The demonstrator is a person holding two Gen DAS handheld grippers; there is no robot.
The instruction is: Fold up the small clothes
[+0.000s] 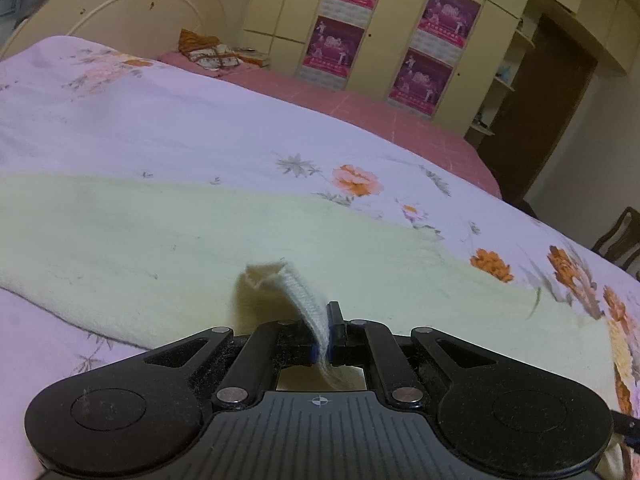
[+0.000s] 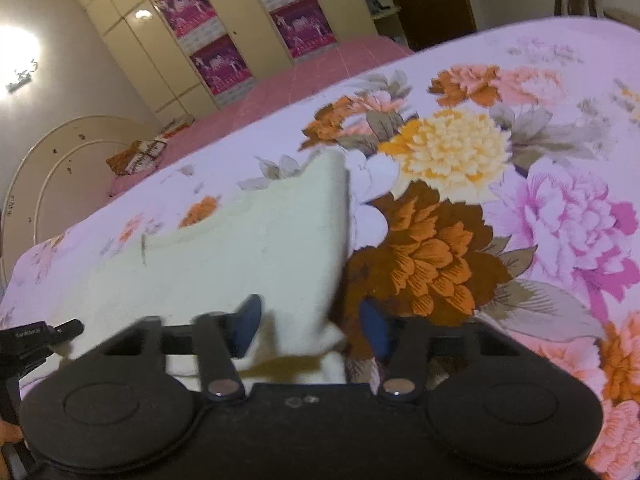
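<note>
The cream garment (image 1: 168,248) lay flat on the floral bedspread (image 1: 200,128), stretching away ahead of both sets of fingers. The left gripper (image 1: 323,344) was clamped on its near edge; the right gripper (image 2: 310,328) stood apart, straddling the near corner without pressing it.

- I saw the cream knit garment (image 1: 168,236) lying spread flat on the floral bedspread (image 1: 160,120).
- Its ribbed edge (image 1: 308,304) stood lifted, its near corner (image 2: 320,336) rumpled.

Both wrist views look down, close, sharing the cream garment (image 1: 200,240).
</note>
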